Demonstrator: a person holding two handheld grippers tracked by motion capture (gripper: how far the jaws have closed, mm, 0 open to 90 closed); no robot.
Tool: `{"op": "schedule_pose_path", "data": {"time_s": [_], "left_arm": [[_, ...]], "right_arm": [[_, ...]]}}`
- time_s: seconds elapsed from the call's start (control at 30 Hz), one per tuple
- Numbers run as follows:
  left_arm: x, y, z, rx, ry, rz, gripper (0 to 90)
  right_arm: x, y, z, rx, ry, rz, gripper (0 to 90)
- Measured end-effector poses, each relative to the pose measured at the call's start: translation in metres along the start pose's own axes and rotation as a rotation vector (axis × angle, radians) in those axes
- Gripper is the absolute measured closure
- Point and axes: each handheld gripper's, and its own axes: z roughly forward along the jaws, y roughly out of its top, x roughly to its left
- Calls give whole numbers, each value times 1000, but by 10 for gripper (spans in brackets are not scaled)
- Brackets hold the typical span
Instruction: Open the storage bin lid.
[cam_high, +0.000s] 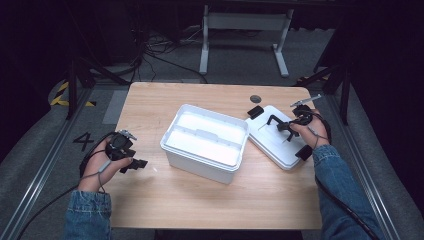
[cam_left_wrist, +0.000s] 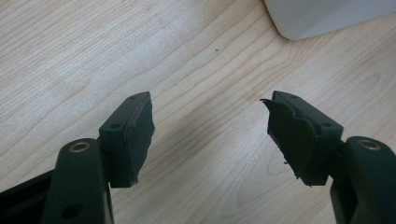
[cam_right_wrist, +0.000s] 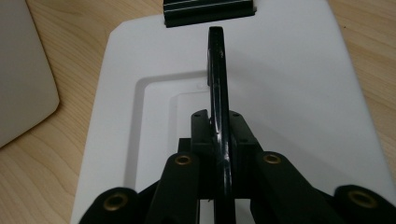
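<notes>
Right gripper view: the right gripper's (cam_right_wrist: 218, 135) jaws pinch the lid's black handle (cam_right_wrist: 217, 70); next, lift it toward the box (cam_high: 205, 142) at nine o'clock, left gripper (cam_left_wrist: 210, 135) open.

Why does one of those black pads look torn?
The pad on the left gripper has a ragged, peeling edge, so it looks worn. Also, the lid lies off the box, on the table, with the right gripper shut on its handle.

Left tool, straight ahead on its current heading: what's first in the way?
Probably the white box: the left tool, open and empty, points across bare table toward the box's corner. Depth is hard to judge.
</notes>
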Motion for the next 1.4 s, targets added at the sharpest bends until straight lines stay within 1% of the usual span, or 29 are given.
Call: {"op": "schedule_pose_path", "data": {"time_s": [0.13,0.17,0.23,0.27,0.3,0.33,0.4,0.43,0.5,0.57,0.63,0.77,0.93,0.97,1.07,1.1,1.13,1.2,1.27,1.3,1.33,1.4], "left_arm": [[0,0,0,-3,6,7,323],[0,0,0,1,1,3,323],[-1,0,1,4,2,2,323],[-1,0,1,4,2,2,321],[-1,0,1,3,4,6,321],[-1,0,0,3,3,8,320],[-1,0,0,-1,6,11,320],[-1,-1,0,1,6,10,320],[-2,-1,-1,2,11,13,319],[-3,-2,-2,5,8,12,317],[-5,-3,-4,4,7,11,316],[-8,-6,-7,1,16,22,314],[-12,-11,-10,8,14,15,313],[-12,-11,-10,3,20,23,313],[-14,-12,-12,8,14,20,312],[-14,-12,-12,5,20,27,312],[-15,-12,-13,6,17,21,311],[-16,-13,-13,10,15,21,307],[-15,-13,-13,10,19,30,308],[-16,-13,-13,13,17,23,308],[-15,-13,-12,10,19,27,307],[-16,-12,-11,14,15,21,307]], "right_arm": [[-2,-3,1,7,0,0,832],[-2,-3,0,-3,3,6,814],[-3,-2,-2,-23,6,11,745],[-3,-1,-4,-29,-2,5,724],[-3,-1,-4,-29,-2,5,724],[-2,0,-6,-28,-11,-6,694],[-1,2,-11,-46,-14,-9,637],[0,3,-14,-53,-23,-16,622],[3,5,-21,-70,-38,-29,616],[7,6,-29,-80,-40,-36,613],[12,6,-38,-94,-37,-56,618],[27,5,-57,-109,-15,-89,621],[51,1,-74,-121,24,-138,617],[56,0,-76,-121,31,-152,616],[71,-4,-81,-126,59,-175,623],[77,-5,-82,-126,69,-182,624],[83,-6,-83,-129,79,-192,624],[93,-10,-85,-129,98,-204,627],[102,-14,-86,-128,112,-216,626],[106,-17,-86,-129,120,-220,625],[110,-19,-86,-127,129,-220,624],[117,-26,-85,-119,137,-236,623]]}}
